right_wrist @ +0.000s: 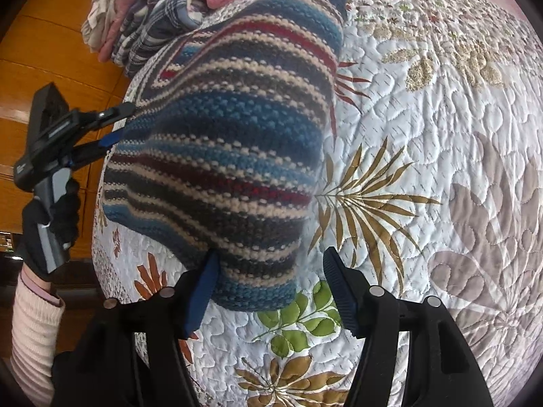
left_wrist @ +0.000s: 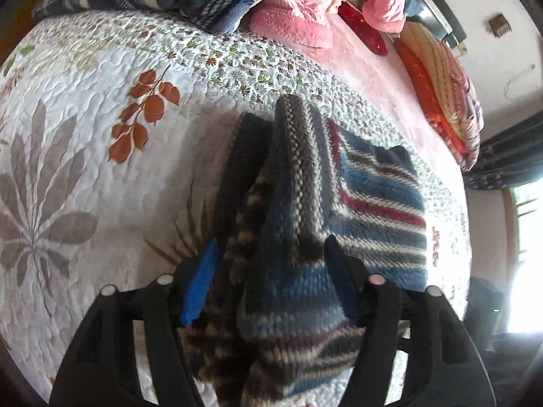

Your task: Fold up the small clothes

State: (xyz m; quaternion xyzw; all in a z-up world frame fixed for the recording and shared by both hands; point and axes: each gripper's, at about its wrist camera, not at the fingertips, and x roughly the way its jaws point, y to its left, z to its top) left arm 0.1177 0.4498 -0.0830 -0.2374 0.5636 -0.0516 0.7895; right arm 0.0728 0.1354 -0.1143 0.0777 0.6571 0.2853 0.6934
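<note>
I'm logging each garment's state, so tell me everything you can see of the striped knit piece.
The striped knit is thick wool-like fabric banded in blue, cream, grey, dark red and navy. It lies bunched and partly lifted on the floral quilt. The left tongs pinch one edge; the right tongs stand open around its near corner.

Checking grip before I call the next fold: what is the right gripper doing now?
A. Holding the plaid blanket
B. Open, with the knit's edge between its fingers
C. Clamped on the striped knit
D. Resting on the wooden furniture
B: the right gripper has its fingers spread wide, with the striped knit garment hanging down between them, not pinched.
</note>
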